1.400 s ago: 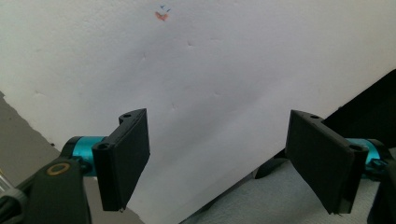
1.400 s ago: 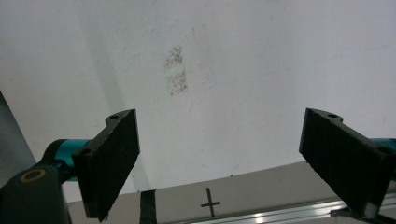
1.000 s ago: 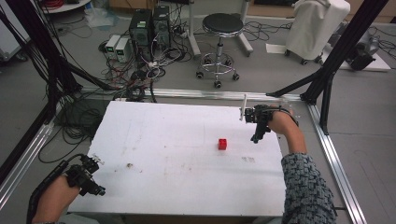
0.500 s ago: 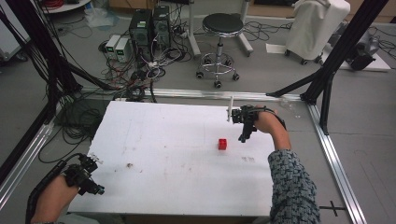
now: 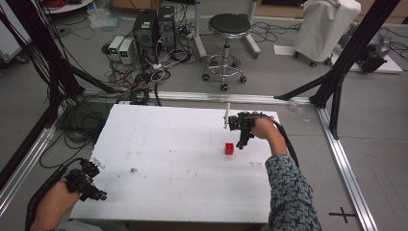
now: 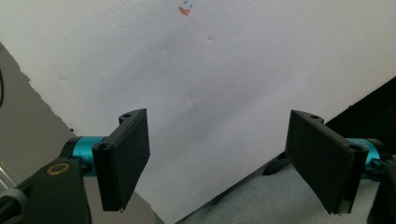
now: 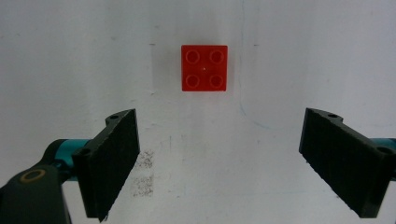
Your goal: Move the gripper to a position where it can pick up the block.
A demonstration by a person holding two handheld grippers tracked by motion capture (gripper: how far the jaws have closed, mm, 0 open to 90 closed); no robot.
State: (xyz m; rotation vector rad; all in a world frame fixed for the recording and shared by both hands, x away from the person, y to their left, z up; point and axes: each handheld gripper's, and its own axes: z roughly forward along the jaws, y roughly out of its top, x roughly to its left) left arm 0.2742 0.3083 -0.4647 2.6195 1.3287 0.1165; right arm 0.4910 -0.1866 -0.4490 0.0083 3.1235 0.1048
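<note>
One red toy brick point(image 7: 204, 68) on the table point(image 5: 163, 144), square, four round studs on top, glossy plastic. It sits right of centre on the white top, alone, nothing touching it. Table surface is matte white, foam-like, scuffed with faint pen marks, small dents and a grey smudge; its near-left edge looks ragged in the left gripper view.

Right gripper point(image 5: 242, 138): held above the table just beyond the brick in the high view, tilted down toward it. In the right gripper view the jaws stand wide apart with nothing between them, and the brick lies ahead of them, centred in the gap, not touched. Jaw pads are flat black rectangular blocks on teal mounts. The right hand point(image 5: 262, 129) wraps the handle, forearm in a patterned sleeve point(image 5: 288, 192) reaching in from the near right edge. A thin white rod sticks up from the gripper top.

Left gripper point(image 5: 91, 185): at the near-left corner of the table, low, held by the left hand point(image 5: 50, 207), cable trailing back. Jaws spread wide, empty, over the table's corner edge.
</note>
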